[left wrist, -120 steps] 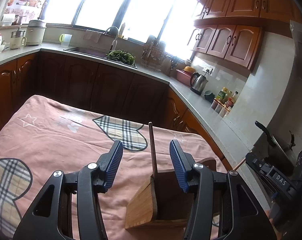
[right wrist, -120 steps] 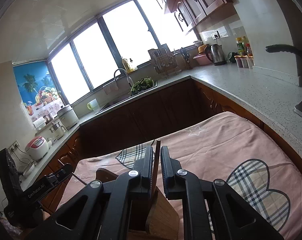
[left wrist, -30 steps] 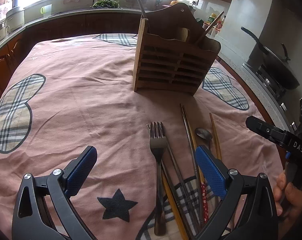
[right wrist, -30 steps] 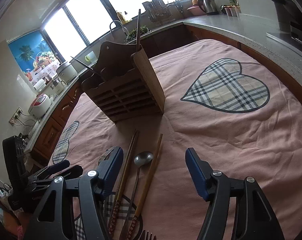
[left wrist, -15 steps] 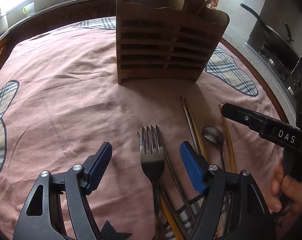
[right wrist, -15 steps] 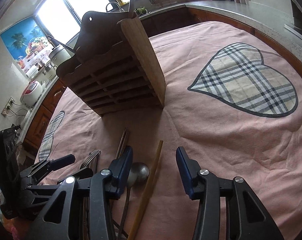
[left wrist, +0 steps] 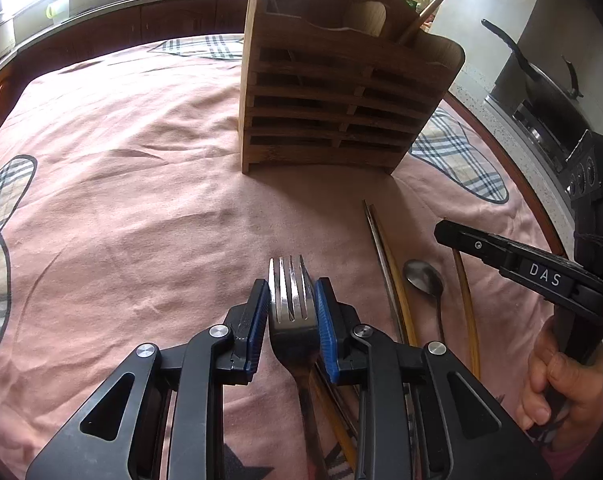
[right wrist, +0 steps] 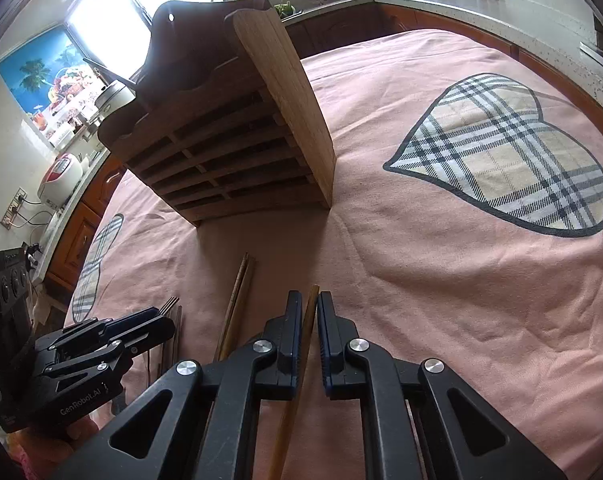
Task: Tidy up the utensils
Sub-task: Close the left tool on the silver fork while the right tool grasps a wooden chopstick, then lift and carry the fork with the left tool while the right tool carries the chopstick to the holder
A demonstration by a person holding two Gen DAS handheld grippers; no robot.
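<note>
A steel fork (left wrist: 291,300) lies on the pink cloth, tines toward the wooden utensil holder (left wrist: 341,92). My left gripper (left wrist: 291,292) has its jaws closing, and the blue pads press the sides of the fork's head. In the right wrist view my right gripper (right wrist: 310,304) is closing down on a light wooden chopstick (right wrist: 310,320), pinched between its pads. That chopstick (left wrist: 467,312) lies right of a spoon (left wrist: 423,276) and a pair of chopsticks (left wrist: 385,264). The holder (right wrist: 229,152) stands upright beyond both grippers, with a few sticks in it.
The pink tablecloth (left wrist: 121,200) with plaid heart patches covers the table; its left half holds nothing. A person's hand (left wrist: 557,380) grips the right tool at the right edge. A counter with a black pan (left wrist: 541,92) runs behind on the right.
Both grippers came down and forward toward the utensils. The left jaws went from wide open to pinching the fork's head, and the right jaws closed onto the chopstick.
</note>
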